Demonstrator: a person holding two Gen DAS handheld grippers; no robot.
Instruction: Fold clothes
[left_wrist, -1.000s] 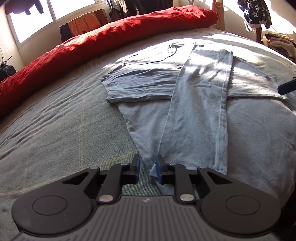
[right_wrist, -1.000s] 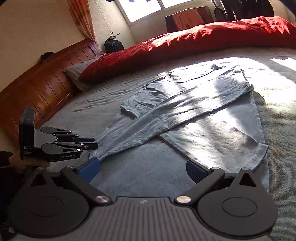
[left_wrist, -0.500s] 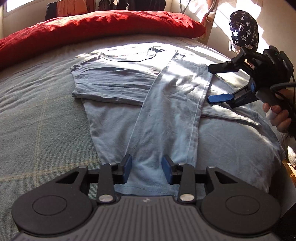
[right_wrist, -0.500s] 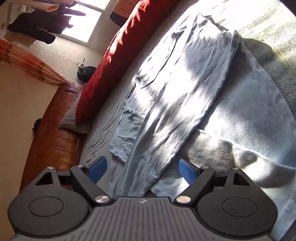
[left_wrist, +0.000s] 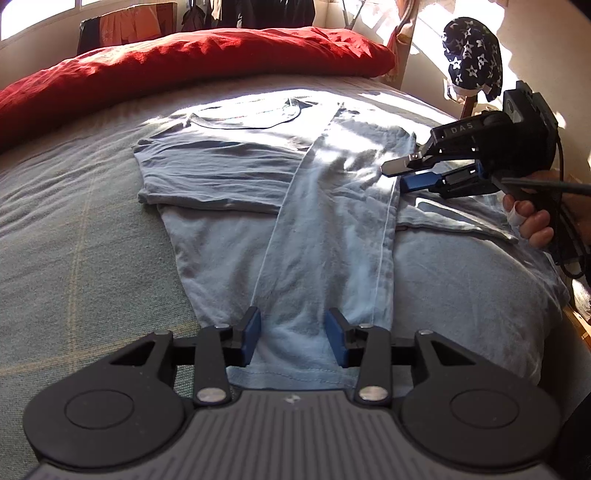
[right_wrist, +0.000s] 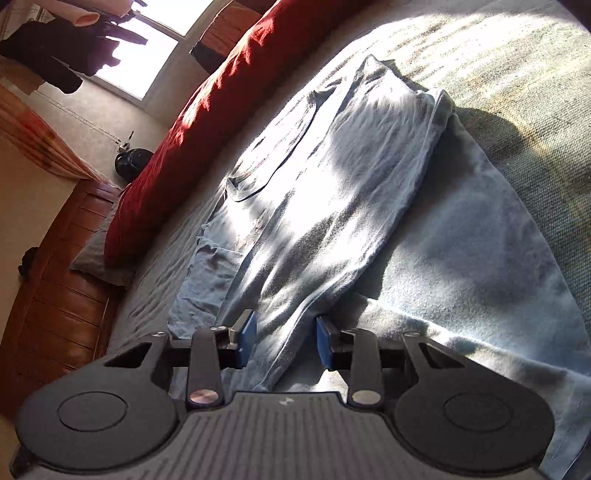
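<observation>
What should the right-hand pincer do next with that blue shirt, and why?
Probably finish closing and lift. The right gripper is closing around the folded sleeve's edge, pads not yet pressing, while the left gripper is opening over the cuff. The shirt is only half folded.

- "DAS", in pale capital letters, stands on the dark upper arm of the right gripper (left_wrist: 397, 173), seen from the left wrist view.
- A small pale emblem, no letters that can be made out, sits at the middle of the ribbed grey plate of the left gripper (left_wrist: 293, 338).
- The same small emblem sits on the ribbed plate in the right wrist view; it cannot be read either.
- The star-printed cloth (left_wrist: 471, 62) shows white stars only, no words.
</observation>
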